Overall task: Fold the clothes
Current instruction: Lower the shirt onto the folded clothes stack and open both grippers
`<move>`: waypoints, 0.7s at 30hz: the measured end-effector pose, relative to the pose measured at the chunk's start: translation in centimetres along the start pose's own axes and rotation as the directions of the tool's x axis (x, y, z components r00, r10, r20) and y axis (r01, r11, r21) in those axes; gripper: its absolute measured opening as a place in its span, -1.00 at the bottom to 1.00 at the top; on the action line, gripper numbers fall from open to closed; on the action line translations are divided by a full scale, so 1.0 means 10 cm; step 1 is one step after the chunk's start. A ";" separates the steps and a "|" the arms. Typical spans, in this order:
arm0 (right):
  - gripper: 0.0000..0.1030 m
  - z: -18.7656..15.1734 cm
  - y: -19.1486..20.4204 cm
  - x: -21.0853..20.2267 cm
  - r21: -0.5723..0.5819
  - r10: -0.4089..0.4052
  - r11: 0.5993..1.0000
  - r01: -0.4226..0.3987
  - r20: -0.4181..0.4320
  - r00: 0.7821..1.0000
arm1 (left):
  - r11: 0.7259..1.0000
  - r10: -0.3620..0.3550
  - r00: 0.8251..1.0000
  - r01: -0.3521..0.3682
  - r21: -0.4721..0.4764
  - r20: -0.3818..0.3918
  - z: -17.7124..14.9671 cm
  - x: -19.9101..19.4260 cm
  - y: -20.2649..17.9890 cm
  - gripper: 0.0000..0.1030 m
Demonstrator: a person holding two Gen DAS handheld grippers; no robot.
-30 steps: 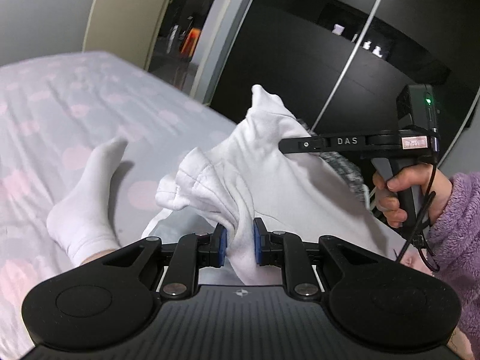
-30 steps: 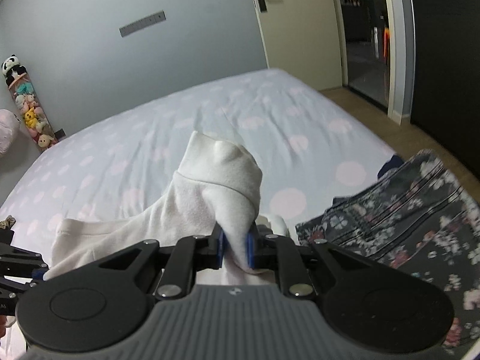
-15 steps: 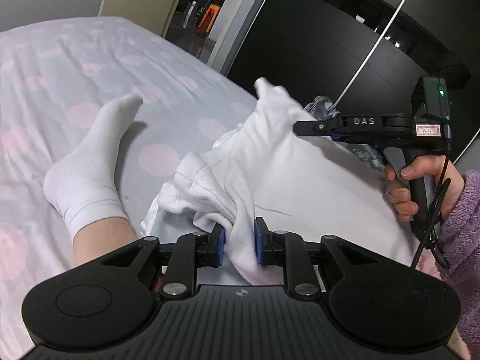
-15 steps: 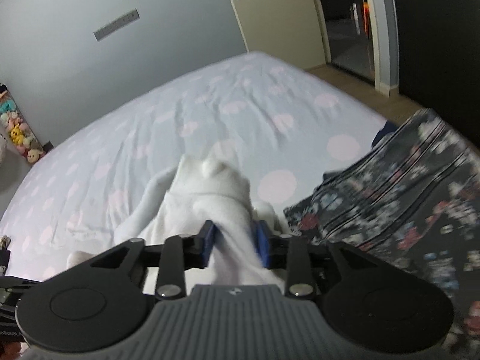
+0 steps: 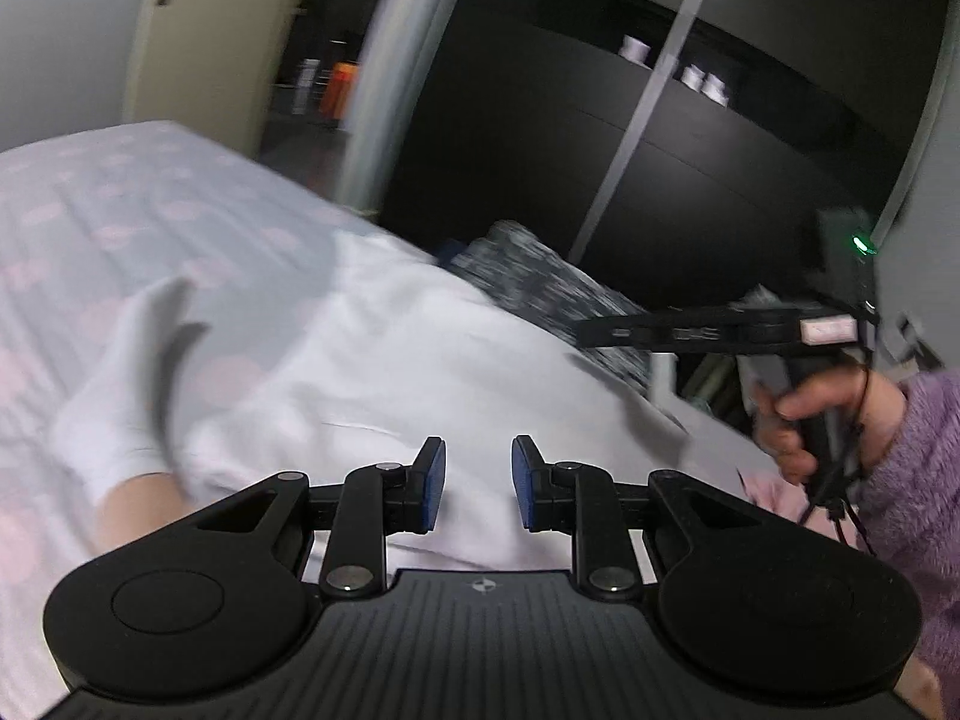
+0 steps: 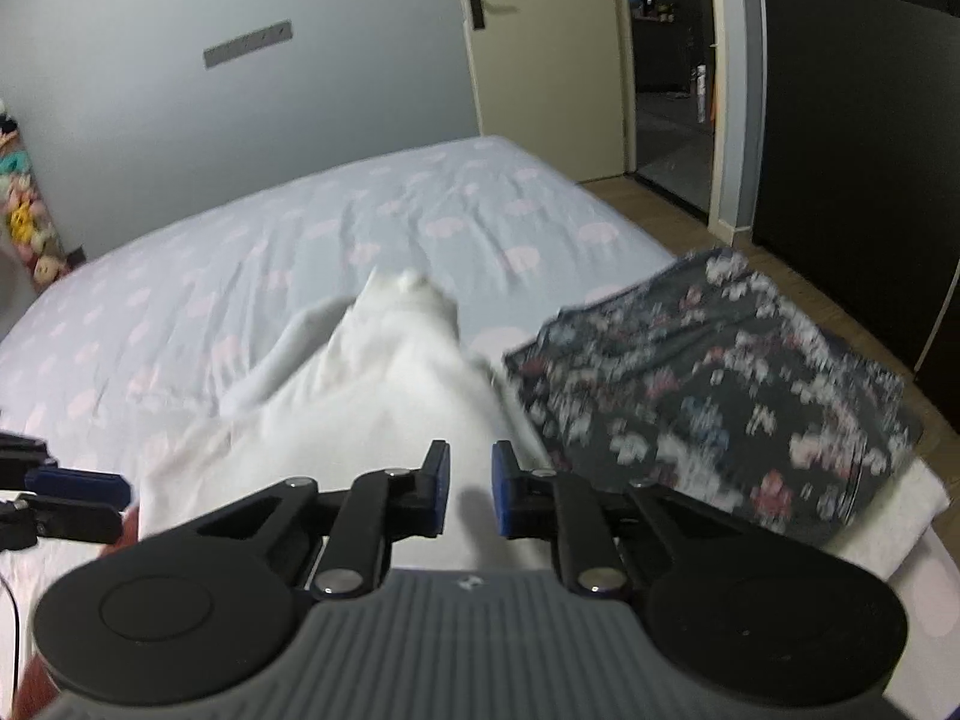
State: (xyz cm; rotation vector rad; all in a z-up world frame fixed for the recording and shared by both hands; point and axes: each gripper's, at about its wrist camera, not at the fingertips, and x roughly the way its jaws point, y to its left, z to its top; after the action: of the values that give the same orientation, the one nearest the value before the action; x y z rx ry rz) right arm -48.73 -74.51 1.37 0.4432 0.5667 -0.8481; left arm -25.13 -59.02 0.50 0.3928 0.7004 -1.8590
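A white garment (image 5: 420,360) lies spread on the pink-spotted bed sheet (image 5: 120,210), just beyond my left gripper (image 5: 477,483), which is open with nothing between its blue pads. In the right wrist view the same white garment (image 6: 390,396) stretches away from my right gripper (image 6: 470,492), whose fingers stand a narrow gap apart above the cloth, holding nothing. A hand (image 5: 798,420) in a purple fuzzy sleeve holds the right gripper (image 5: 585,333) over the garment's right side. The left gripper (image 6: 123,498) shows at the left edge.
A dark floral garment (image 6: 720,396) lies on the bed to the right of the white one. A person's foot in a white sock (image 5: 114,420) rests to the left. A black wardrobe (image 5: 600,120) and a cream door (image 6: 540,60) stand beyond the bed.
Both grippers have let go of the white garment. It has dropped from a bunched, lifted shape to lying flat on the bed, and both grippers have drawn back from it.
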 end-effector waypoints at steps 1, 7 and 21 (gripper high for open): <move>-0.67 -0.04 0.00 0.02 -0.001 0.000 1.000 0.000 -0.011 1.000 | 1.000 0.000 1.000 0.000 0.023 -0.012 -0.02 0.06 -0.06 -0.59; -0.73 -0.18 -0.11 0.14 0.039 -0.005 0.999 0.006 -0.014 1.000 | 0.997 0.040 0.990 -0.031 0.068 -0.137 -0.19 0.37 -0.09 -0.62; -0.56 -0.27 0.07 0.04 0.036 -0.088 0.996 0.088 0.001 0.996 | 0.998 0.065 0.989 -0.066 0.001 -0.132 -0.18 0.23 -0.12 -0.61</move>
State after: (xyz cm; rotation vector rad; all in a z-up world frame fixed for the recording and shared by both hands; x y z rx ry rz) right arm -48.75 -72.76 -0.81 0.4521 0.5721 -0.9438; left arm -27.21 -59.28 -1.88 0.5342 0.7712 -1.7813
